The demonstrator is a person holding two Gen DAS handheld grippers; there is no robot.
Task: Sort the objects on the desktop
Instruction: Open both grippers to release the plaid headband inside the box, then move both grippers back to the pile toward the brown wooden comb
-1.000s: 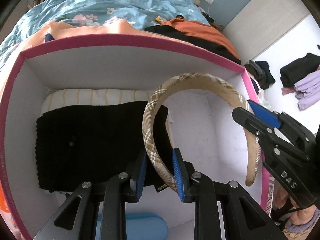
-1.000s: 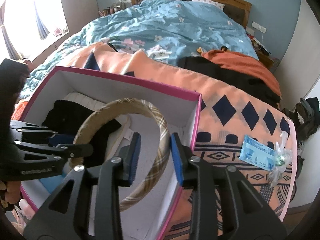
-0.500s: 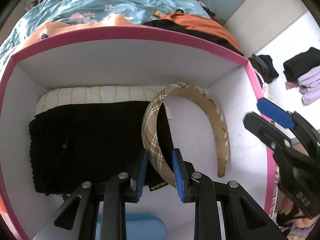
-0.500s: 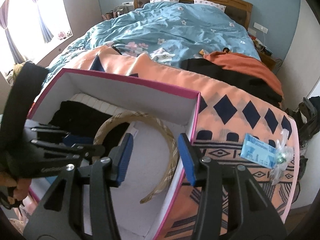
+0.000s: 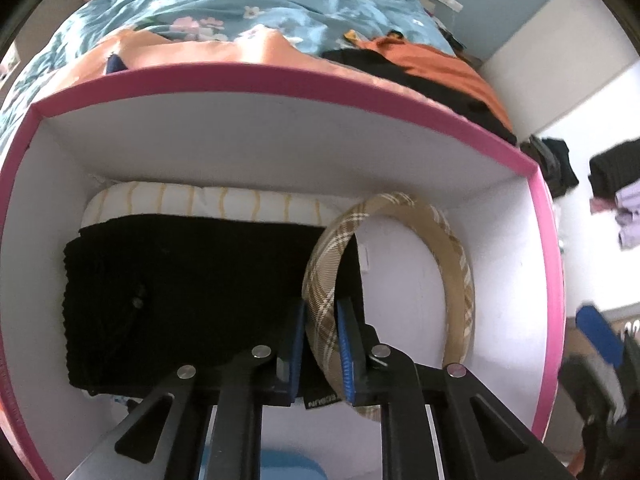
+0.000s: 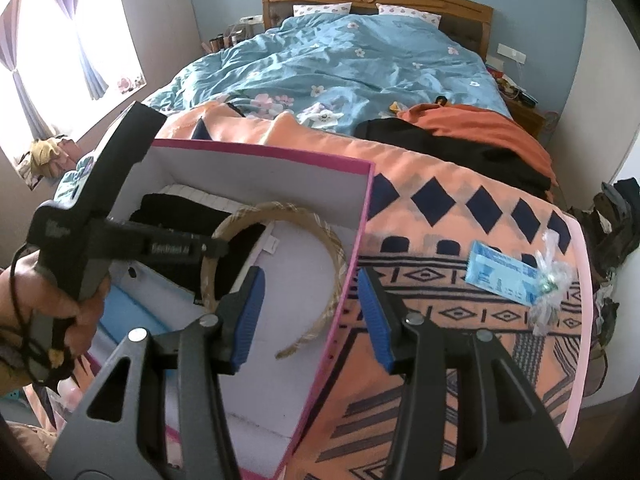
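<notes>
A beige plaid headband [image 5: 460, 264] stands on edge inside the pink-rimmed white box [image 5: 280, 76], against its right side. My left gripper [image 5: 322, 344] is shut on the headband's near left end. In the right wrist view a hand holds that left gripper [image 6: 218, 246] over the box, with the headband [image 6: 338, 256] arching beside it. My right gripper [image 6: 310, 292] is open and holds nothing; the box's right wall [image 6: 352, 280] runs between its fingers. A folded black knit garment [image 5: 180, 300] lies in the box's left half on a cream striped cloth [image 5: 200, 202].
The box sits on an orange patterned blanket [image 6: 460, 240] at the foot of a bed with a blue floral duvet [image 6: 340, 64]. A blue packet [image 6: 500, 276] and a cellophane-wrapped trinket [image 6: 548, 292] lie on the blanket to the right. Black and orange clothes [image 6: 460, 140] lie behind.
My right gripper let go of the headband, opened wide and drew back toward the box's right wall. The left gripper lowered the headband into the box, still gripping it.
</notes>
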